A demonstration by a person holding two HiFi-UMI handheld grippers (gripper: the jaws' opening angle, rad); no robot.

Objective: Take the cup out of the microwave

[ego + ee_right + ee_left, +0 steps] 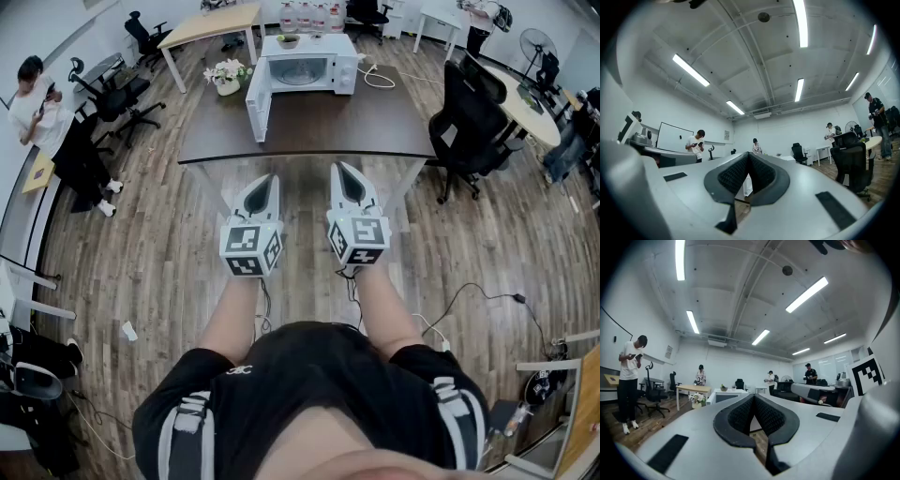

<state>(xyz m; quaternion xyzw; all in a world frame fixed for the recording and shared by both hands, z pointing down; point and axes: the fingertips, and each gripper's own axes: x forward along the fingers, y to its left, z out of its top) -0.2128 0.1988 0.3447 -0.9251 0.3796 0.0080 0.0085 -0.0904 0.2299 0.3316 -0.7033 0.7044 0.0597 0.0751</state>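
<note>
A white microwave [305,67] stands at the far end of a dark table [309,127], its door [257,105] swung open to the left. Its cavity looks pale, and I cannot make out a cup inside from here. Both grippers are held side by side short of the table's near edge, well away from the microwave. My left gripper [269,178] [753,397] is shut with nothing in it. So is my right gripper [339,169] [748,154], and it points slightly upward. The left gripper view also shows the microwave [724,397] far off.
A vase of flowers [226,75] stands left of the microwave door and a small bowl [288,40] sits on top of the microwave. A white cable [377,79] lies on the table. A black office chair [473,127] is at the table's right end. A person [36,103] stands far left.
</note>
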